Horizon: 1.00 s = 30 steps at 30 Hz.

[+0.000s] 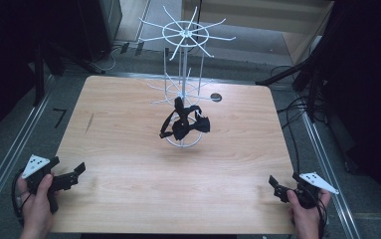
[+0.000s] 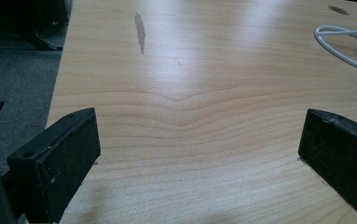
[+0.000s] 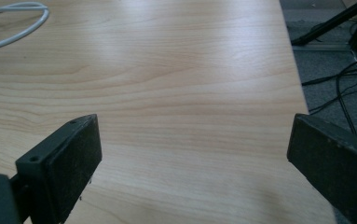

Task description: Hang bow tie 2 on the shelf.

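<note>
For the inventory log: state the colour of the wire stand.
White; the wire stand shows best in the high view.

Black strapped item point(image 1: 184, 123) on the white wire rack point(image 1: 183, 35): too small and dark in the high view to identify; its tangle hides the rack's lower pole. Rack's base ring point(image 2: 341, 44) cut by the right edge in the left gripper view, by the left edge in the right gripper view. Person's forearms cut off at the bottom. Room beyond the table point(image 1: 128, 164) too dark to read.
</note>
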Each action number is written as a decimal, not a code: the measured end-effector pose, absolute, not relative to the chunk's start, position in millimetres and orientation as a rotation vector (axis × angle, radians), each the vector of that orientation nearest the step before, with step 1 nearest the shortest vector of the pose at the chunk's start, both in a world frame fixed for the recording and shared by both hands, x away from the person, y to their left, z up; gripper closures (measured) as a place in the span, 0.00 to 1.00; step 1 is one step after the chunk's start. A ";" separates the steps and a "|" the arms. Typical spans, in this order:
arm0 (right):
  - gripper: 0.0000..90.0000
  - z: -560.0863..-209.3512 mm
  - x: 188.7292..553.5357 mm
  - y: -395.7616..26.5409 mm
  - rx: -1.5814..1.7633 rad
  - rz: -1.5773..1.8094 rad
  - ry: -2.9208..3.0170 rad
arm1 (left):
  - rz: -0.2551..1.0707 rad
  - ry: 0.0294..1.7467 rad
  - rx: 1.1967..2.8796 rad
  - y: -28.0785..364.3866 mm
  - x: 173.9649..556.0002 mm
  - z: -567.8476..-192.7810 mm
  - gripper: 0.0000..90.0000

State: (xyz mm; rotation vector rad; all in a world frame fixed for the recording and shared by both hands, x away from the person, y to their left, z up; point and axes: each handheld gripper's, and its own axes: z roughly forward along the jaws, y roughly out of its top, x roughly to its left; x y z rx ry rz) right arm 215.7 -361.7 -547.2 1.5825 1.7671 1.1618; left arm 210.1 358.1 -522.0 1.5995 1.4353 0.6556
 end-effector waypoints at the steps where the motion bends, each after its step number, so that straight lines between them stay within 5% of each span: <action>1: 0.04 -547.6 214.9 -363.5 1.585 1.161 1.763 | 0.657 1.437 1.598 358.1 210.0 -521.9 0.00; 30: 0.07 -553.0 184.3 -406.3 1.685 1.148 1.575 | 0.673 1.417 1.576 360.4 205.9 -521.8 0.00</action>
